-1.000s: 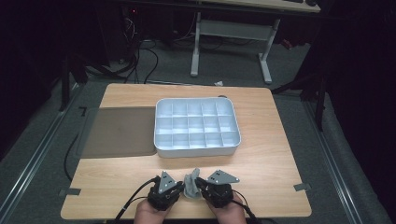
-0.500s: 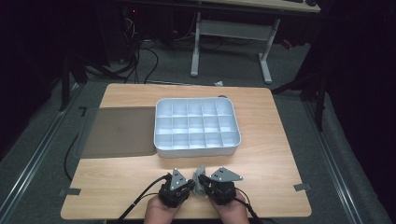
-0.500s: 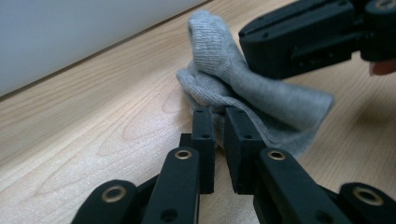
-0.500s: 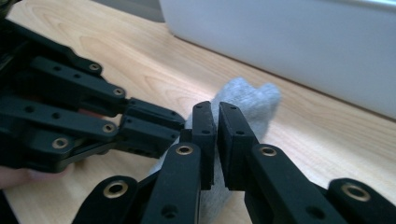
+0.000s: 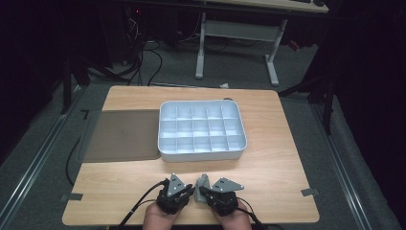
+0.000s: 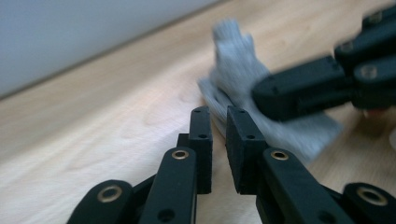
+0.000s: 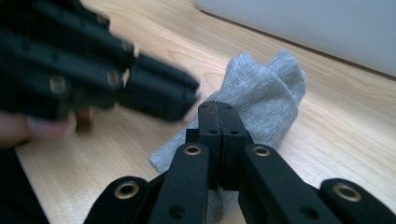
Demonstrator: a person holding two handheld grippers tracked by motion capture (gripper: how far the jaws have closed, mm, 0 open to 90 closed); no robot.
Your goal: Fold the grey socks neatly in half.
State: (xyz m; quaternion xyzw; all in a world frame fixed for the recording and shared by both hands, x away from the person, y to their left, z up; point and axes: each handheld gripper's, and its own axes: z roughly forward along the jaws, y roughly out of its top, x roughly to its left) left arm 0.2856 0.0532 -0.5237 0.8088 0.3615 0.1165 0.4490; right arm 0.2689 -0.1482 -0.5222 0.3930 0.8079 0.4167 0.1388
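A small grey sock (image 5: 203,181) stands bunched up on the wooden table (image 5: 287,167) near its front edge, between my two grippers. My right gripper (image 5: 201,191) is shut on the sock (image 7: 266,88), its jaws pressed together over the fabric (image 7: 218,126). My left gripper (image 5: 190,191) points at the sock (image 6: 238,60) from the other side. Its jaws (image 6: 219,135) stand a narrow gap apart with nothing between them, having just opened slightly. In the left gripper view the right gripper's fingers (image 6: 299,95) lie on the sock.
A white tray (image 5: 201,154) with several empty compartments sits mid-table, just beyond the grippers. A dark mat (image 5: 122,135) lies to its left. The person's hands (image 5: 158,220) come in over the front edge. Bare wood lies right of the tray.
The sock looks a little more bunched and upright between the grippers. Both hands stay in about the same place.
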